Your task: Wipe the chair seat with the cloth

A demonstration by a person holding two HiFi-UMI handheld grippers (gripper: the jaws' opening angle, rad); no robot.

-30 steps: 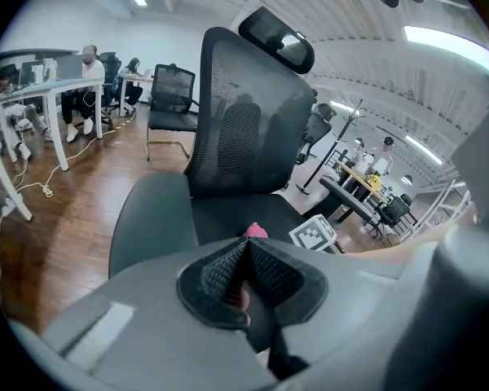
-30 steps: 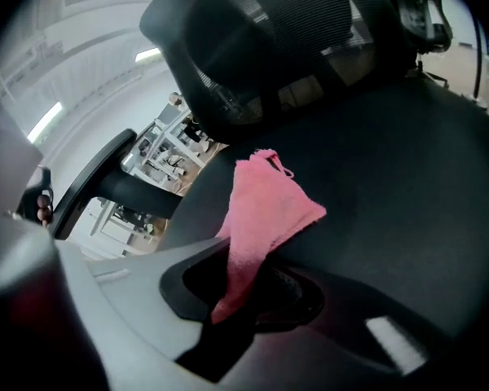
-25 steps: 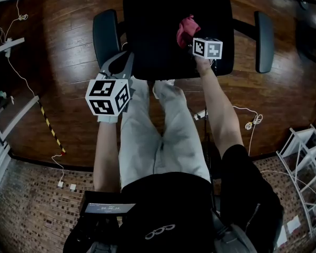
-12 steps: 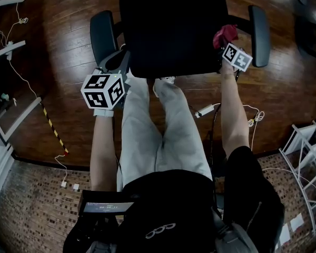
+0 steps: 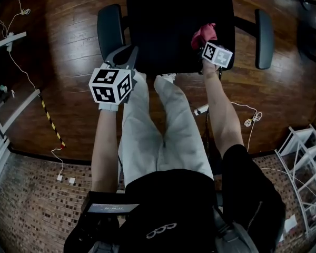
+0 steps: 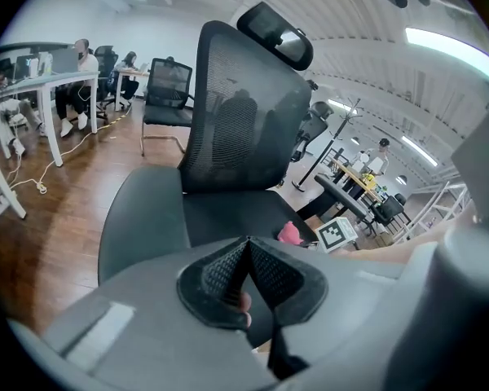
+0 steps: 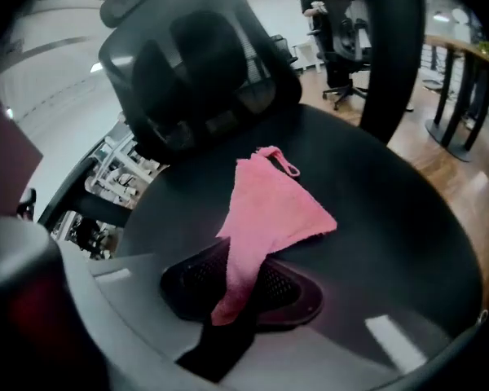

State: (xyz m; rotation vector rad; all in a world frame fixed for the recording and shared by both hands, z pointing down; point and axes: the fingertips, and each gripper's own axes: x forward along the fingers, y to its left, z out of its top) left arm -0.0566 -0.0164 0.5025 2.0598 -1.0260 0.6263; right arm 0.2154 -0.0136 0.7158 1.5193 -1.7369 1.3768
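As I face the black chair seat (image 5: pixel 168 30), my right gripper (image 7: pixel 236 287) is clamped tight on one end of the pink cloth (image 7: pixel 269 206), the rest of which lies spread on the seat's right side. My left gripper (image 6: pixel 246 267), jaws pressed together on nothing, hangs near the seat's front-left corner.
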